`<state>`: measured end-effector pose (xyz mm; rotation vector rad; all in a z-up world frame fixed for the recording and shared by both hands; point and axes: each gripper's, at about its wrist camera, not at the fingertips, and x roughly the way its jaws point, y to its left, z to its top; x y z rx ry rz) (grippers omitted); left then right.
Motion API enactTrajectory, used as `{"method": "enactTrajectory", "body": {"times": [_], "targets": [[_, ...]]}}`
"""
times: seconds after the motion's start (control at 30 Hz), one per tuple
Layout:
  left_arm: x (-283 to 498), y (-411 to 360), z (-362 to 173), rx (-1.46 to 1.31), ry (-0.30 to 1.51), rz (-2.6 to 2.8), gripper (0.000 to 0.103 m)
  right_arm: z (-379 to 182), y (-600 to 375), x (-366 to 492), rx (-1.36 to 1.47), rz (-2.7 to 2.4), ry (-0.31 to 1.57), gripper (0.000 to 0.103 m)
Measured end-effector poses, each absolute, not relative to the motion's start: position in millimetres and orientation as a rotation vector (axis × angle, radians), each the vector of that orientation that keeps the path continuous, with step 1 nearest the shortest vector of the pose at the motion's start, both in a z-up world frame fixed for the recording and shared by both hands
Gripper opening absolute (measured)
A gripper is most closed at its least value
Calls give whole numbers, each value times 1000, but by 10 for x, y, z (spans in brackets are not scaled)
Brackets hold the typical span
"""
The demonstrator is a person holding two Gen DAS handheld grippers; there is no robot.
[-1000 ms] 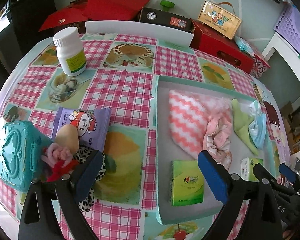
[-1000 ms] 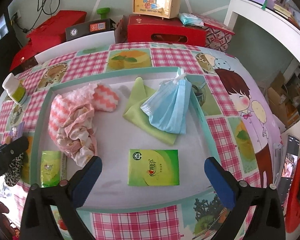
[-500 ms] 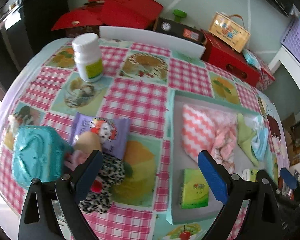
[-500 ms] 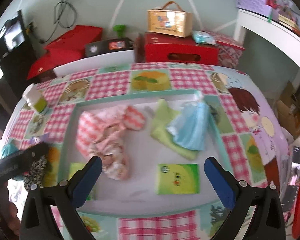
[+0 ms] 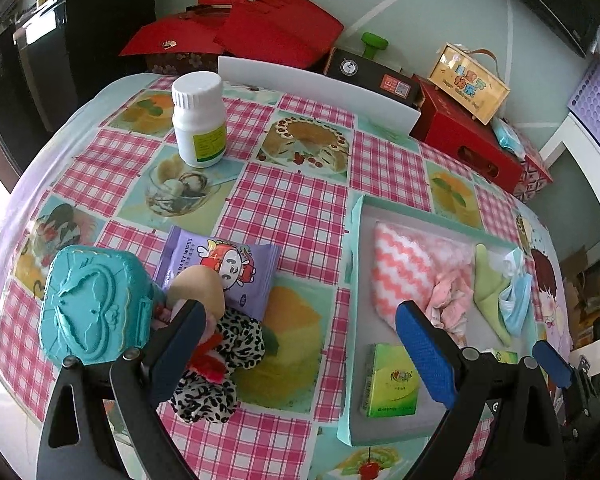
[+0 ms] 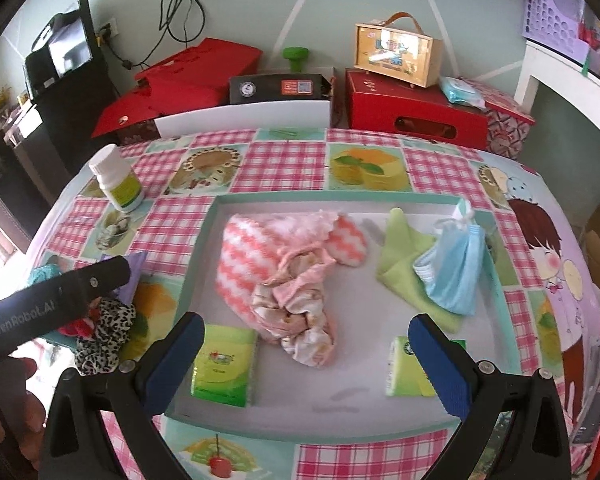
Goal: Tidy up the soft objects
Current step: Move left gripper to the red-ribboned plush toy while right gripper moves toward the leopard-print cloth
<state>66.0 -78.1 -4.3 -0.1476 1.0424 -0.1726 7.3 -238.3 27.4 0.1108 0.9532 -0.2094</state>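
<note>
- The left gripper point(image 5: 296, 344) is hovering with its jaws spread wide and nothing between them; the right gripper point(image 6: 306, 358) is hanging released and empty over the near part of the teal tray point(image 6: 198, 256).
- The leopard-print soft toy point(image 5: 220, 364) is lying outside the tray on the checked tablecloth point(image 5: 288, 204), just ahead of the left gripper's left finger point(image 5: 176, 356) and touching the purple baby-wipes pack point(image 5: 220, 268).
- The left gripper is sitting much nearer to it than the right one, which is facing the tray's contents.
- The toy's long axis is running roughly from near to far, its pale rounded end pointing away towards the wipes; so the grab is likely calling for a small shift leftwards.
- The tray is lying to the toy's right.
</note>
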Motion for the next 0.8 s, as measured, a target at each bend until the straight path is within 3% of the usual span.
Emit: {"method": "enactTrajectory", "body": {"times": [0.8], "targets": [[136,-380,-219,-169,1050,-47,96,432,-2088,253,201,77,830,103]]}}
